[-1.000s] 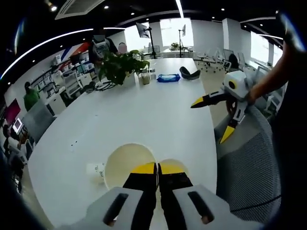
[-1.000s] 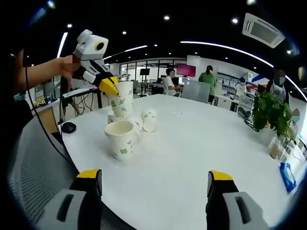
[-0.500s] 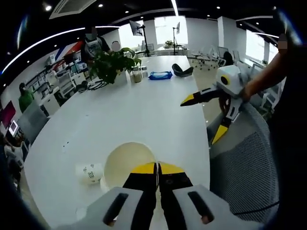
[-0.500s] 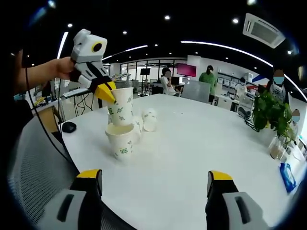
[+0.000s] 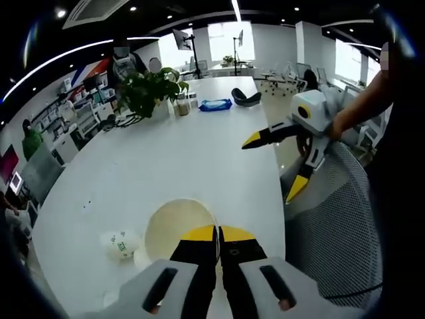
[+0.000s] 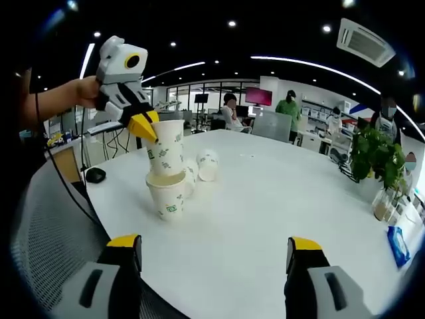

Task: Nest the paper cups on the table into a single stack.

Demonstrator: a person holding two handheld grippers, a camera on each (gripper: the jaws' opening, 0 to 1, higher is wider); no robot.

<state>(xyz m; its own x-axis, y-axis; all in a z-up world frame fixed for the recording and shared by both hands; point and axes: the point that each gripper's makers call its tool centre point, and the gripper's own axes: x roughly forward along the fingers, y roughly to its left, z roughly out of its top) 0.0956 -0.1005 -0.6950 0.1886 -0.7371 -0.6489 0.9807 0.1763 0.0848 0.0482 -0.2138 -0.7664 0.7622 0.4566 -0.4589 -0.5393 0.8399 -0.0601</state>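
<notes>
Broad bare span of the white oval table [image 6: 265,219] lies open between the upright white paper cup [image 6: 166,197] and the leafy green potted plant [image 6: 374,157]. Obstructions: a white cup on its side [image 6: 207,164] just behind the upright cup; grey mesh chair back [image 6: 46,226] beside the table's near edge.

I'm looking at an open-plan office: long white surface [image 6: 265,219], mesh chair [image 5: 339,226], monitors [image 6: 257,97], seated staff (potted plant [image 5: 147,90] too).
</notes>
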